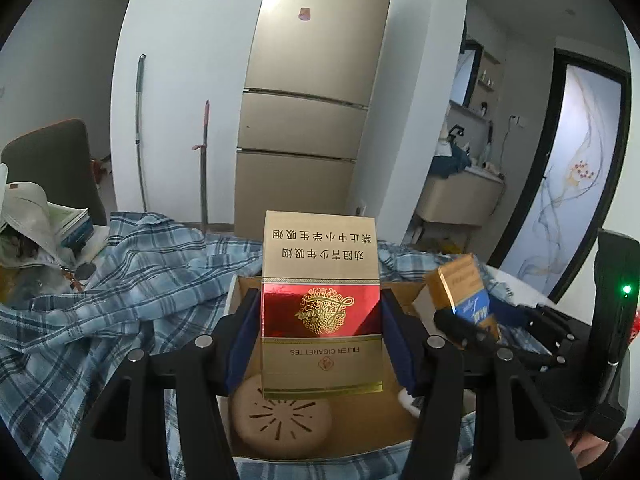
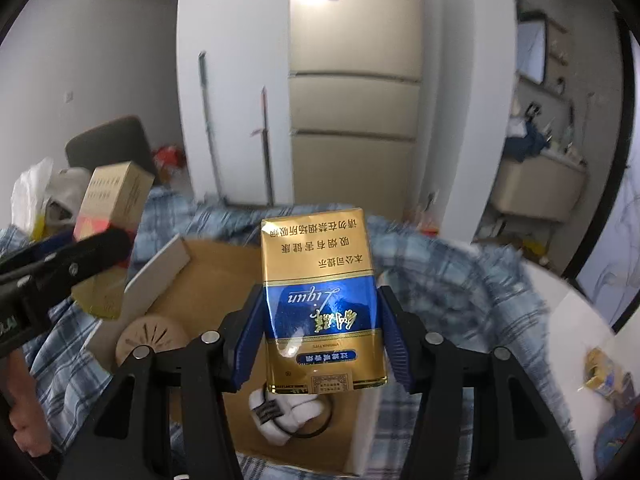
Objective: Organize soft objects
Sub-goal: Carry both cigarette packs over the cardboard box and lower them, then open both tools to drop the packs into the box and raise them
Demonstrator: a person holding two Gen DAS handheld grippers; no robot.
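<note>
Both grippers hang over an open cardboard box (image 1: pixel 360 436) that sits on a blue plaid cloth (image 1: pixel 132 280), and each is clamped on a cigarette pack. Behind them stands a tall beige refrigerator (image 1: pixel 316 80), with a mop handle (image 1: pixel 139 128) leaning on the white wall beside it. Left gripper (image 1: pixel 320 320) has its blue pads pressed against both side faces of the red-and-gold pack (image 1: pixel 320 304), which stands upright between the fingers with its printing upside down toward the camera and its lower edge hanging above the box floor. Right gripper (image 2: pixel 320 316) squeezes the blue-and-gold pack (image 2: pixel 320 300) the same way, its soft wrapper slightly dented near the left pad, and holds it over the right part of the box. From the left wrist view the blue-and-gold pack shows to the right, just beside the red-and-gold one and apart from it. On the box floor lie a round tan disc (image 1: pixel 280 420) with slits, below the left gripper, and a white folded sock (image 2: pixel 284 412) with a black loop around it, below the right gripper.
</note>
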